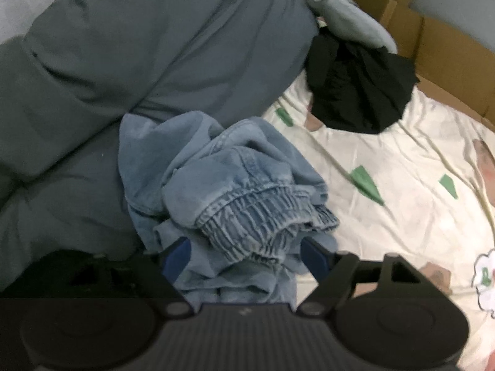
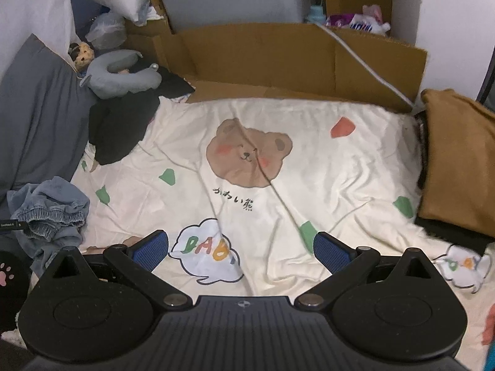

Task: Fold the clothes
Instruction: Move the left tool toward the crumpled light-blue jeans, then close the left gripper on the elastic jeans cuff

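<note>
A crumpled light-blue denim garment (image 1: 235, 185) with an elastic waistband lies at the edge of the cream bear-print sheet (image 1: 402, 185), against a grey duvet. My left gripper (image 1: 246, 258) is low over it, jaws wide, with bunched denim filling the gap between the blue pads (image 1: 315, 256); no firm pinch shows. The right wrist view has the same denim garment (image 2: 52, 210) at the far left. My right gripper (image 2: 241, 250) is open above bare sheet (image 2: 340, 170), holding nothing.
A black garment (image 2: 120, 126) lies at the back left beside a grey neck pillow (image 2: 123, 77) and a small doll. Brown folded cloth (image 2: 461, 167) is stacked at the right edge. Cardboard (image 2: 294, 58) walls the back. The grey duvet (image 1: 123, 61) rises on the left.
</note>
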The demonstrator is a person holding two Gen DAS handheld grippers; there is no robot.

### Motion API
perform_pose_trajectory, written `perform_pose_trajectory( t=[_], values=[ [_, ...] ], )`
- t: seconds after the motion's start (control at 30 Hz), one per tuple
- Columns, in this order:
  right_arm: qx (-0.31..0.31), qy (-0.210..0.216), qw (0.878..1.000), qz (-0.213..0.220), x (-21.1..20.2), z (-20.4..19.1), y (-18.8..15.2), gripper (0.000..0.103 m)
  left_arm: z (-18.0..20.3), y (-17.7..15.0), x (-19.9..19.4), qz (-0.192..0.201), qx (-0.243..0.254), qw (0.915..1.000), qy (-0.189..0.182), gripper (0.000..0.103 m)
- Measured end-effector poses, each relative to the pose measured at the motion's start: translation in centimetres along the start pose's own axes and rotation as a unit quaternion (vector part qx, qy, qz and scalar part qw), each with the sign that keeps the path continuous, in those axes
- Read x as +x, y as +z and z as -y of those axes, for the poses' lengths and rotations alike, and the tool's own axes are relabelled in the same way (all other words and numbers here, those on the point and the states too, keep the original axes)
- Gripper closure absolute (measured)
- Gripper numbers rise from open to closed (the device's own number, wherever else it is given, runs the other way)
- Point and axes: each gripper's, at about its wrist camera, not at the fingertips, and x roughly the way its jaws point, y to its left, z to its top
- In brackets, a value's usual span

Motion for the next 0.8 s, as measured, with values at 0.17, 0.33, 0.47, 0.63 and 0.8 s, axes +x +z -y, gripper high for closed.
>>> perform_pose_trajectory(
  t=[0.17,0.33,0.47,0.63,0.8],
  values=[
    [-0.008,0.031,0.999,-0.008,4.2,-1.6,-0.8,0.001,-1.1,-0.9,2.2,0.037,-0.028,0.9989,0.008,0.023],
    [-0.022,0.066,0.997,-0.035,8.3,-4.4,-1.6,0.002,-1.6,-2.1,3.6,0.069,-0.047,0.9965,0.009,0.031],
    [-0.054,0.102,0.992,-0.044,11.2,-7.3,-3.0,0.004,-1.7,-2.7,4.0,0.092,-0.056,0.9941,-0.011,0.050],
    [-0.069,0.135,0.987,-0.044,14.9,-10.4,-5.1,0.004,-1.9,-2.7,4.8,0.121,-0.060,0.9904,-0.028,0.050],
    [-0.085,0.167,0.981,-0.047,17.7,-13.6,-7.2,0.005,-2.3,-2.2,5.0,0.137,-0.077,0.9870,-0.035,0.062]
  ],
)
